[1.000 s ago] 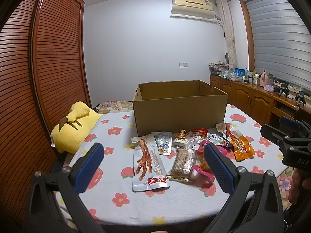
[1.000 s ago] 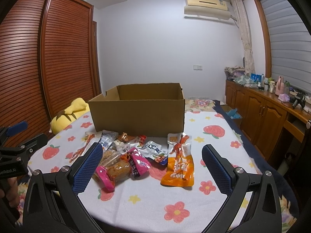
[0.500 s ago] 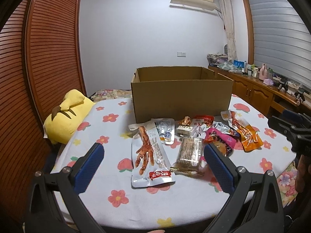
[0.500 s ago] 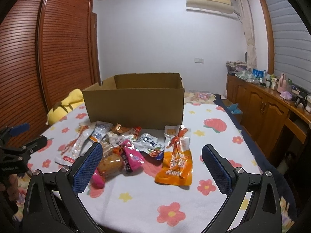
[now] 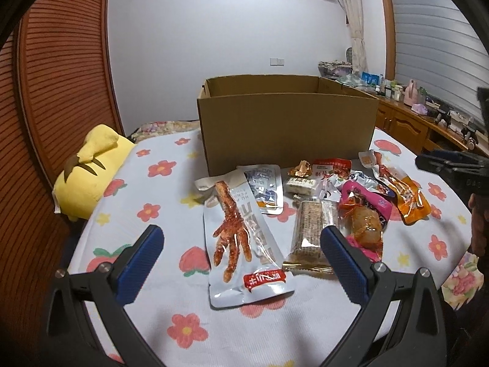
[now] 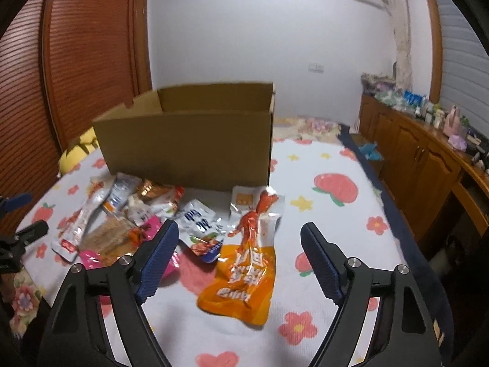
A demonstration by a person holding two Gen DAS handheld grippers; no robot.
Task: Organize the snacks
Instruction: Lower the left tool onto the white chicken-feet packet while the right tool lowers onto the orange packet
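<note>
- White-walled room with slatted brown wooden doors (image 5: 55, 98) on one side and a wooden sideboard (image 6: 421, 153) on the other; work surface is a bed under a white sheet printed with flowers and strawberries (image 5: 159, 214).
- Landmark: an open-topped brown cardboard box (image 5: 284, 128), upright on the sheet, flaps not visible; its interior cannot be seen from either view.
- Snack packets lie in a loose cluster on the sheet directly in front of the box, none inside it as far as visible.
- Silver pouch showing a red chicken foot (image 5: 244, 244): in front of the box's left half, nearest the left gripper.
- Clear-wrapped brown biscuit bar (image 5: 308, 232): just beside that pouch, in front of the box's middle.
- Pink packet with an orange-brown piece (image 5: 363, 211): touching the bar, towards the box's right corner.
- Orange pouch with a red chicken foot (image 6: 244, 269): in front of the box's right corner, flat on the sheet.
- Yellow plush cushion (image 5: 88, 177): well left of the box.
- Left gripper (image 5: 241, 247): blue pads spread wide on either side of the silver pouch and bar, above them, gripping nothing.
- Right gripper (image 6: 238, 257): jaws closing, pads apart and not pressing on anything; the orange pouch lies between them in view, with no contact evident.
</note>
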